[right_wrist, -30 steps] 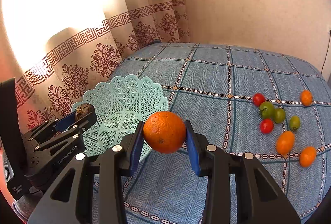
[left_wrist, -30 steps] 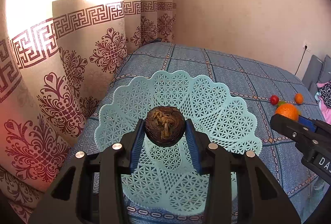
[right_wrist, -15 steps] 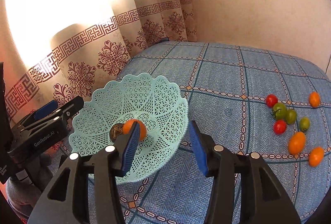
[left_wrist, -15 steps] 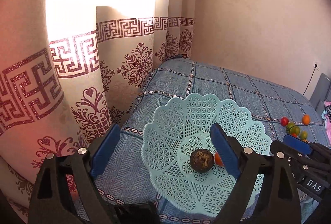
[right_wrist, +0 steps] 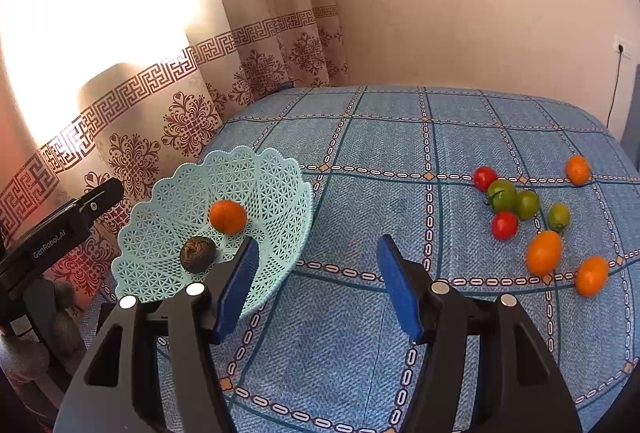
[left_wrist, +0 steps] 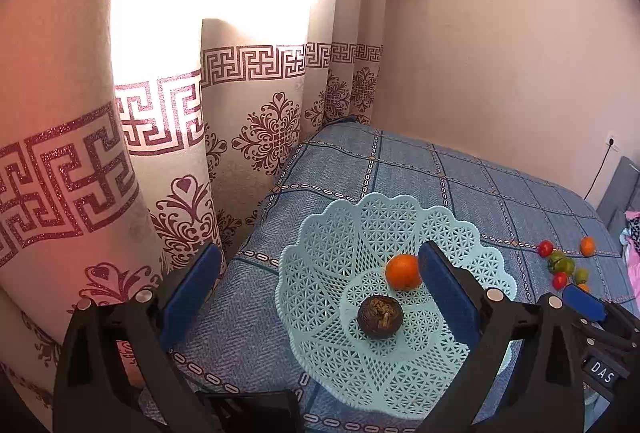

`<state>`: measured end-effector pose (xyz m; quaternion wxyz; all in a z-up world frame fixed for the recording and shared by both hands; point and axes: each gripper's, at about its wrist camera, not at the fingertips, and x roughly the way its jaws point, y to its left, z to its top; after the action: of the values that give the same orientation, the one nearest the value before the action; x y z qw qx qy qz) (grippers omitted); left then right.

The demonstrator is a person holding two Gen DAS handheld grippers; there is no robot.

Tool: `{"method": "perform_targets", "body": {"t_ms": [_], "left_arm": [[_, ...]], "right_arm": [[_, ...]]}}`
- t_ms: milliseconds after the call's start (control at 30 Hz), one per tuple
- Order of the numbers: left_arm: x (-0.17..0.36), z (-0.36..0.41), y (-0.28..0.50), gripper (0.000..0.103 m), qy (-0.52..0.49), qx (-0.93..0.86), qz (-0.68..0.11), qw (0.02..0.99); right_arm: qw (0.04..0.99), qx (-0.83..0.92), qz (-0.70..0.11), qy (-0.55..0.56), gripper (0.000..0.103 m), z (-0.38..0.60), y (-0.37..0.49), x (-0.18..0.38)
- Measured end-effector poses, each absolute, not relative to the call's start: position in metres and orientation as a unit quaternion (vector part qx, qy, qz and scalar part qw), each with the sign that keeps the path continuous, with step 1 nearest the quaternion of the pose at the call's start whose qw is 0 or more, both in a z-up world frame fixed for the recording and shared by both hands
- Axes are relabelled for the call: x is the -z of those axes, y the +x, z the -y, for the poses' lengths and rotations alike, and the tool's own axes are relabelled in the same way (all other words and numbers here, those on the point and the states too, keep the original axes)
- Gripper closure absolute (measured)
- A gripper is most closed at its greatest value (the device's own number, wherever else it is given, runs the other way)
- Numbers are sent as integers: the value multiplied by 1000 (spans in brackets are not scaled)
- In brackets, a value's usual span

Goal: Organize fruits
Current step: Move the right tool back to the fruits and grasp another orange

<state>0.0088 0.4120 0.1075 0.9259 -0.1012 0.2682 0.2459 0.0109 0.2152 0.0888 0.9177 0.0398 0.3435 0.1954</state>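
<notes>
A pale green lattice basket point(left_wrist: 320, 273) point(right_wrist: 280, 189) sits at the left edge of the blue checked cloth. Inside it lie a dark brown wrinkled fruit point(left_wrist: 379, 315) point(right_wrist: 197, 254) and an orange point(left_wrist: 402, 272) point(right_wrist: 227, 216), side by side. My left gripper point(left_wrist: 316, 293) is open, held back above the basket's near side, nothing between its blue pads. My right gripper point(right_wrist: 316, 285) is open too, over bare cloth just right of the basket. Several small red, green and orange tomatoes point(right_wrist: 520, 209) point(left_wrist: 564, 267) lie scattered on the cloth at the right.
A patterned curtain point(left_wrist: 180, 153) hangs close along the left of the cloth-covered surface. A pink wall point(right_wrist: 460, 13) stands behind, with a socket and cable point(right_wrist: 622, 51) at the far right. The left gripper's body point(right_wrist: 60, 229) shows at the left of the right wrist view.
Both grippers opened and let go: the brown fruit and the orange dropped into the basket. Both grippers then drew back and away from the basket.
</notes>
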Motion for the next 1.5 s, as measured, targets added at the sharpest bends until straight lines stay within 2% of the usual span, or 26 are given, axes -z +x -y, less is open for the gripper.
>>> {"method": "perform_targets", "body": {"t_ms": [233, 667, 1133, 1367, 1500], "left_arm": [[-106, -399, 12, 3, -97, -232, -272, 929], [-100, -366, 14, 3, -88, -213, -277, 933], [-104, -318, 39, 3, -58, -180, -294, 937], [-105, -291, 57, 3, -44, -158, -305, 938], [-105, -272, 68, 3, -31, -145, -311, 939]], "right_arm": [[922, -172, -341, 61, 35, -190, 11, -84], [926, -102, -352, 92, 35, -116, 10, -60], [929, -15, -351, 116, 35, -25, 15, -47], [926, 10, -365, 94, 35, 7, 31, -37], [922, 3, -378, 82, 40, 12, 40, -30]]}}
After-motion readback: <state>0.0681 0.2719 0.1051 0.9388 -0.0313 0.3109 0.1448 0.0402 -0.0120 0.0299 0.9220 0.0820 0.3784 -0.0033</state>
